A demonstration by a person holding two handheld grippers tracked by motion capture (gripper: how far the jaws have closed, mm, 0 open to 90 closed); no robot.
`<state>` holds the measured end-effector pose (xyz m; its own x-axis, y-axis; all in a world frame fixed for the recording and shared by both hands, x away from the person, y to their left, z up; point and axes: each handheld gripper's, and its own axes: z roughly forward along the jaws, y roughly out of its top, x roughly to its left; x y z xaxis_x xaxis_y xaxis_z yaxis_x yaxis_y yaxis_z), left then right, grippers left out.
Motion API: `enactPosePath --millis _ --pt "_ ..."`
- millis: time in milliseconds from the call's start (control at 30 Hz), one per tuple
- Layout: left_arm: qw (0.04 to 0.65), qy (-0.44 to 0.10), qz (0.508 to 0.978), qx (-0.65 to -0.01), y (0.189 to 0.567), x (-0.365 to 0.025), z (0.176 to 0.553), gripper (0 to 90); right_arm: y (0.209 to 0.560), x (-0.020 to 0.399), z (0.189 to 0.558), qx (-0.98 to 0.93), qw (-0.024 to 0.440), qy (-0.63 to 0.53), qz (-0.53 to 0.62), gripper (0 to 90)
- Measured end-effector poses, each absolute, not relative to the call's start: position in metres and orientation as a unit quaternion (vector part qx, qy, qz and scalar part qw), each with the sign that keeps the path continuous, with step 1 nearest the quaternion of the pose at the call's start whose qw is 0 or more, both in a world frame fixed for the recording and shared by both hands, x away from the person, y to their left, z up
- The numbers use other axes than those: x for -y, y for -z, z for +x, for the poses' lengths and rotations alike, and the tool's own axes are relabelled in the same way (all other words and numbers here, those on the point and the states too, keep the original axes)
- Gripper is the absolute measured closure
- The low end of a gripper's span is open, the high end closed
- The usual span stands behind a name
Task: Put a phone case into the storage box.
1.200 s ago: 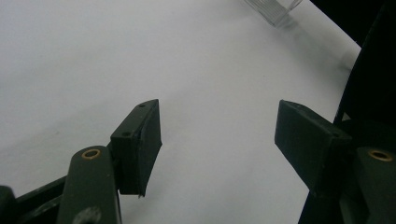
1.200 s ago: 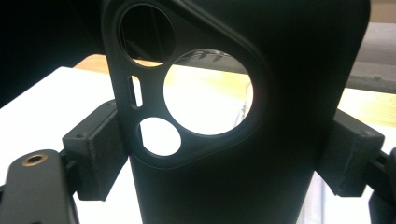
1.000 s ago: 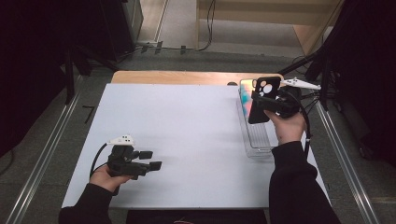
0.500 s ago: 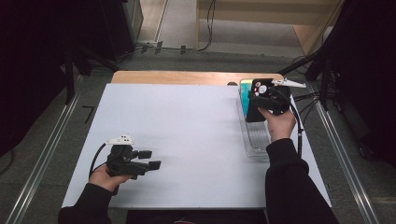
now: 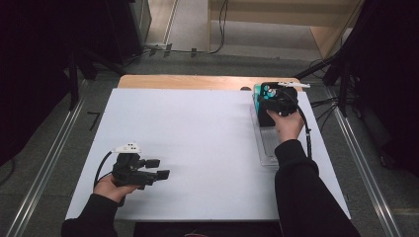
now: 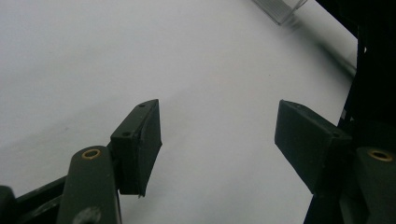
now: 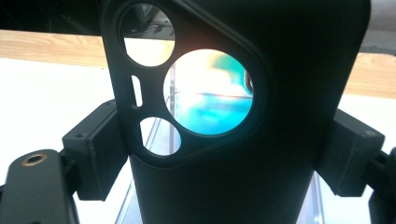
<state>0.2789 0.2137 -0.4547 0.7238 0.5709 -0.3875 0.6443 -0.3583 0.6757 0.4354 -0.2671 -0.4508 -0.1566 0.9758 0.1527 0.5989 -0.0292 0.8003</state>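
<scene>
A black phone case (image 7: 299, 56) with round camera cut-outs stands upright between the two pads of my right gripper (image 7: 224, 156), which is shut on its sides. From above, the case (image 5: 271, 98) hangs over the far end of a clear plastic tray (image 5: 269, 148) at the table's right side. Something teal (image 5: 258, 94) lies in that far end and shows through the case's largest cut-out. My left gripper (image 5: 159, 168) rests near the front left of the white table (image 5: 197, 128). It is open (image 6: 217, 140) with nothing between its fingers (image 6: 140, 140).
A wooden strip (image 5: 197, 81) runs along the table's far edge. Cables (image 5: 309, 133) trail by the right hand. Metal rails (image 5: 365, 173) flank the table on both sides. A corner of the clear tray (image 6: 280, 7) shows far off in the left gripper view.
The right hand has carried the phone case down and toward the far end of the tray. The left hand and its gripper have stayed in place.
</scene>
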Motion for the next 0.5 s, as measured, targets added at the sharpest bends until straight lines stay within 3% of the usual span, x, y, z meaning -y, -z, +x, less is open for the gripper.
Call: enactPosePath --millis 500 --pt "0.429 0.044 0.824 -0.368 0.455 -0.213 0.28 31.9 0.456 0.257 0.461 -0.666 0.249 -0.362 0.603 13.0"
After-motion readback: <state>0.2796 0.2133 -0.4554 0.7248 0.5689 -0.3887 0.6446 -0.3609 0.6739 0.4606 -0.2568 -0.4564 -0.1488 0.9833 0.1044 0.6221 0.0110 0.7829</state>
